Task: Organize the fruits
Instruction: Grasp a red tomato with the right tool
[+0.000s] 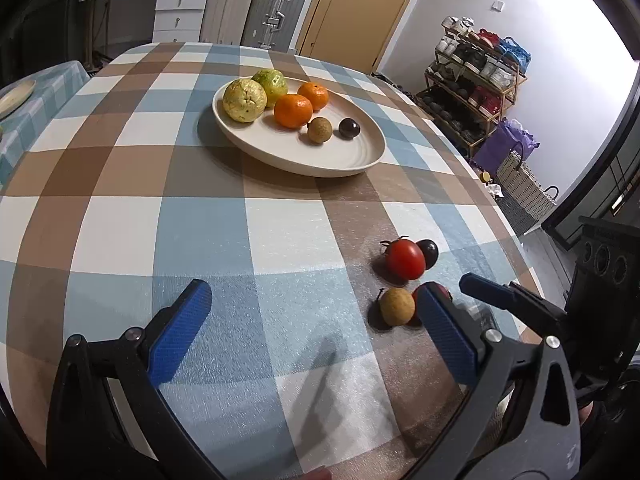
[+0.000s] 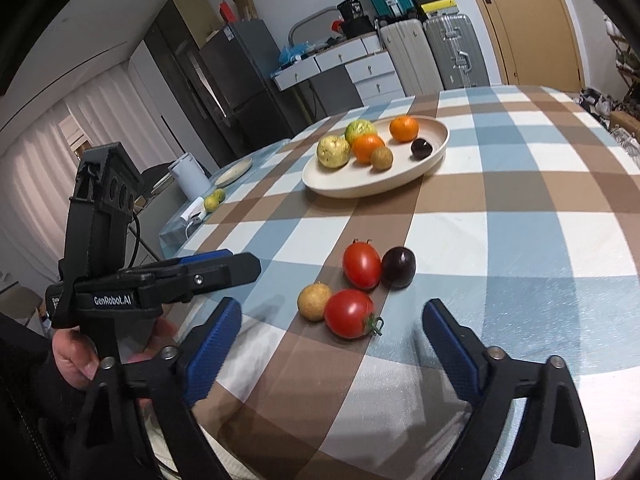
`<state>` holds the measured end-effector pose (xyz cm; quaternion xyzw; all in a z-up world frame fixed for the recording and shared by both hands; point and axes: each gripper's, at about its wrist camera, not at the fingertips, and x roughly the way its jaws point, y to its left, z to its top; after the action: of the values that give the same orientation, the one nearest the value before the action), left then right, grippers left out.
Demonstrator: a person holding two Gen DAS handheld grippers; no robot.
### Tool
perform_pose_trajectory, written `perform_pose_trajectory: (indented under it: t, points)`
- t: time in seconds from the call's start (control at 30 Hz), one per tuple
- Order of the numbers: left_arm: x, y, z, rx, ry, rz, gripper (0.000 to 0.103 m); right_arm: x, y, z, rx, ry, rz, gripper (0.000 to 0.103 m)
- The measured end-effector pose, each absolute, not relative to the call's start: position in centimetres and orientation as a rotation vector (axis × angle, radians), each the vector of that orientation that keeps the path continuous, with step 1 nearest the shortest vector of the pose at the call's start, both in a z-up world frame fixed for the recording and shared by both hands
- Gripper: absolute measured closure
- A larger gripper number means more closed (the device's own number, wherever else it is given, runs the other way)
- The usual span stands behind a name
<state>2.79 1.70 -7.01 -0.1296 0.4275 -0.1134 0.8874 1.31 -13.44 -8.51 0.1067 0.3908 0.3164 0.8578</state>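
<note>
Cream plate (image 2: pixel 434 148): we see it at the far middle of the checked tablecloth (image 2: pixel 520 240), already holding six fruits.
On the plate, left to right: a pale yellow guava (image 2: pixel 333 152), a greener guava (image 2: pixel 360 130) behind it, a mandarin (image 2: pixel 367 148), a brown longan (image 2: pixel 381 158), a second mandarin (image 2: pixel 404 128) and a dark round fruit (image 2: pixel 421 148).
Loose cluster near us, left to right: a longan (image 2: pixel 315 301), a red tomato (image 2: pixel 349 313) touching it, a second tomato (image 2: pixel 361 265) just behind, and a dark fruit (image 2: pixel 398 267) touching that tomato.
Left gripper (image 1: pixel 312 328): we hold it spread wide over bare cloth, nothing between the pads; the loose fruits sit just beyond its right finger.
Right gripper (image 2: pixel 332 344): we hold it spread wide too, empty, aimed down at the near tomato, which lies just ahead of the gap between the fingers, not yet touched.
Progress: we judge the job a bit over half done, six fruits plated and four still on the cloth.
Left to do: we reckon each loose fruit must be picked up and carried to the open part of the plate, the near tomato likely first.
</note>
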Motion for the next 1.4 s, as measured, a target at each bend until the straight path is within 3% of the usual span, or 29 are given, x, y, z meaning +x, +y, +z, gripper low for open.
perform_pose_trajectory:
  t: [0.07, 0.13, 0.27, 0.37, 0.5, 0.57, 0.6, 1.4]
  points:
    - [3.0, 1.8, -7.3, -0.268, 0.895, -0.232, 0.001, 1.6, -13.2, -8.9, 0.225, 0.833, 0.669, 0.014]
    - [3.1, 1.9, -7.4, -0.266, 0.897, -0.232, 0.001, 1.7, -13.1, -9.0, 0.224, 0.844, 0.678, 0.025]
    - [3.4, 2.1, -7.5, -0.27, 0.896, -0.227, 0.001, 2.0, -12.4, -9.0, 0.174, 0.862, 0.68, 0.03]
    - [3.7, 2.2, -7.6, -0.274, 0.899, -0.226, 0.001, 2.0, -12.2, -8.9, 0.167, 0.865, 0.686, 0.04]
    - [3.9, 2.0, -7.8, -0.273, 0.906, -0.229, 0.001, 2.5, -12.1, -9.6, 0.162, 0.903, 0.678, 0.055]
    - [3.8, 2.0, -7.9, -0.273, 0.91, -0.232, 0.001, 2.6, -12.2, -9.7, 0.163, 0.908, 0.678, 0.07]
    - [3.8, 1.9, -7.9, -0.271, 0.911, -0.233, 0.001, 2.6, -12.2, -9.8, 0.163, 0.914, 0.678, 0.073]
    - [3.6, -1.1, -7.6, -0.21, 0.926, -0.255, 0.001, 2.1, -15.4, -9.2, 0.218, 0.853, 0.64, 0.074]
